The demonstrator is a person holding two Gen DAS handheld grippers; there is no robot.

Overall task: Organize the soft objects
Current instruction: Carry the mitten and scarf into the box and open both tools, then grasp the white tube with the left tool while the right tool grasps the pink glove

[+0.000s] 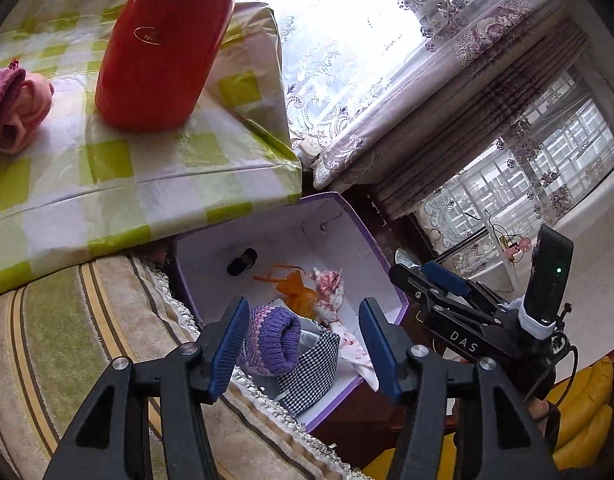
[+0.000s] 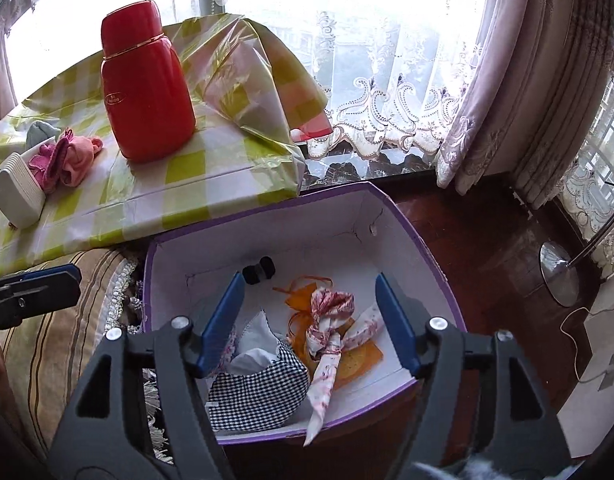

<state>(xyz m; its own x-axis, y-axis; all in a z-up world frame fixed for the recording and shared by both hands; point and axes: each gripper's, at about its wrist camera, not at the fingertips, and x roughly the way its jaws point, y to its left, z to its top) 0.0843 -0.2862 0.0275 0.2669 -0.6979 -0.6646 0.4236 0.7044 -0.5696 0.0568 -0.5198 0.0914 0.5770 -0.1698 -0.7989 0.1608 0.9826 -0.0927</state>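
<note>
Both tongs spread, gripping nothing: left tongs (image 1: 303, 344) and right tongs (image 2: 311, 320) hover over purple box (image 2: 423, 256).

Box already holds purple knit piece (image 1: 273, 338), checked cloth (image 2: 259, 392), floral scarf (image 2: 331, 320), orange pouch (image 2: 303, 296).

Pink socks (image 2: 73, 158) left of box, on surface (image 2: 187, 200) beside red flask (image 2: 145, 80); likely next.

Advice: swing left tongs over, pinch whole bundle mid-roll, avoid flask, release low inside box.

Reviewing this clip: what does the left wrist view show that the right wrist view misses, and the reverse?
Only the left wrist view shows the purple knit hat in the box and the bananas. Only the right wrist view shows the white ribbed case on the table and the lamp base. Both show the red thermos, pink cloth, purple-rimmed box, checked fabric, floral scarf and orange pouch.
</note>
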